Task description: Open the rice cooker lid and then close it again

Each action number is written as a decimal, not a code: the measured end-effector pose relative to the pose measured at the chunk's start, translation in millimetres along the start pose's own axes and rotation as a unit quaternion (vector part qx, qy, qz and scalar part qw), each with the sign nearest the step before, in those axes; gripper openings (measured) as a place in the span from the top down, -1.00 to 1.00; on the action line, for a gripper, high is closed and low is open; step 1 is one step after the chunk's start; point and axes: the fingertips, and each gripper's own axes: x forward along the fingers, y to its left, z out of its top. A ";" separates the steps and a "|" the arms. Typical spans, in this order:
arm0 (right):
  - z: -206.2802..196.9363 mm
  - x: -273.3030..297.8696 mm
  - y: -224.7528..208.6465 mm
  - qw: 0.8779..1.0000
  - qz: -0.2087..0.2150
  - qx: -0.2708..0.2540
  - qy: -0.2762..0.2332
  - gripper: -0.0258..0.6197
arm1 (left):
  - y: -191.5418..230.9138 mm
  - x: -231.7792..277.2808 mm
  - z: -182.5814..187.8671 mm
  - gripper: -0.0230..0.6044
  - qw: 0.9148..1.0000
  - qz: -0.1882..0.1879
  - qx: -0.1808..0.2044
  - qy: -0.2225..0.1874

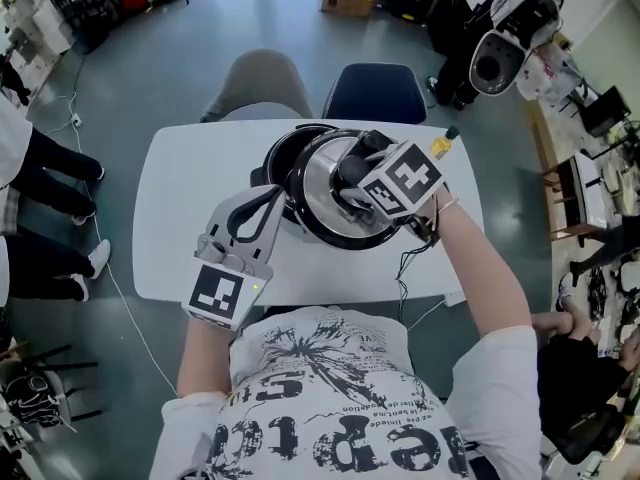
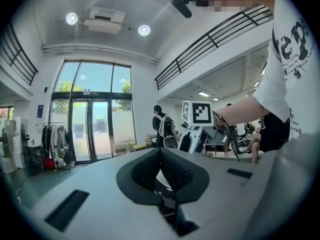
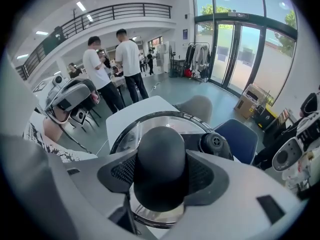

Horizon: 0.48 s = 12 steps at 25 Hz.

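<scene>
The lid [image 1: 322, 196] hangs tilted over the open rice cooker [image 1: 284, 148] at the middle of the white table [image 1: 190, 188], its near edge overlapping the cooker's black rim. The right gripper [image 1: 360, 173] has its jaws clamped on the lid's black knob [image 3: 161, 169], one pad on either side.

From the head view we read the layout. The lid sits on the person's side of the cooker. The left gripper [image 1: 277, 194] lies level at the cooker's left flank, and we cannot tell whether it touches the cooker. A black cable [image 1: 412, 260] runs off the table's near edge.

The right gripper view alone shows the grip itself, together with the lid's metal rim, its shiny top and a round vent [image 3: 216, 143] beside the knob.

In the left gripper view we see that gripper's jaws drawn together at their tips, with nothing visible between them. Past them we see the right gripper's marker cube [image 2: 199, 113] and the forearm behind it.

Around the table we note a grey chair [image 1: 262, 83] and a blue chair [image 1: 375, 90] at the far side. Two people in white shirts [image 3: 112, 59] stand beyond, and tall glass doors [image 2: 92, 119] have a clothes rack [image 2: 55, 144] near them. The gripper's own pads and the knob hide the lid's centre in the right gripper view.
</scene>
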 end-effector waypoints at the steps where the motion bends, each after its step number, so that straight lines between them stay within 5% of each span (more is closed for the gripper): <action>1: 7.2 6.2 0.0 1.000 0.001 0.004 0.001 0.01 | 8.7 -1.2 -1.7 0.89 1.000 -0.002 -0.001 -0.002; 12: 46.8 63.5 -5.4 0.999 -0.006 0.011 0.042 0.01 | 76.1 -12.7 -26.2 0.89 1.000 -0.006 -0.021 0.004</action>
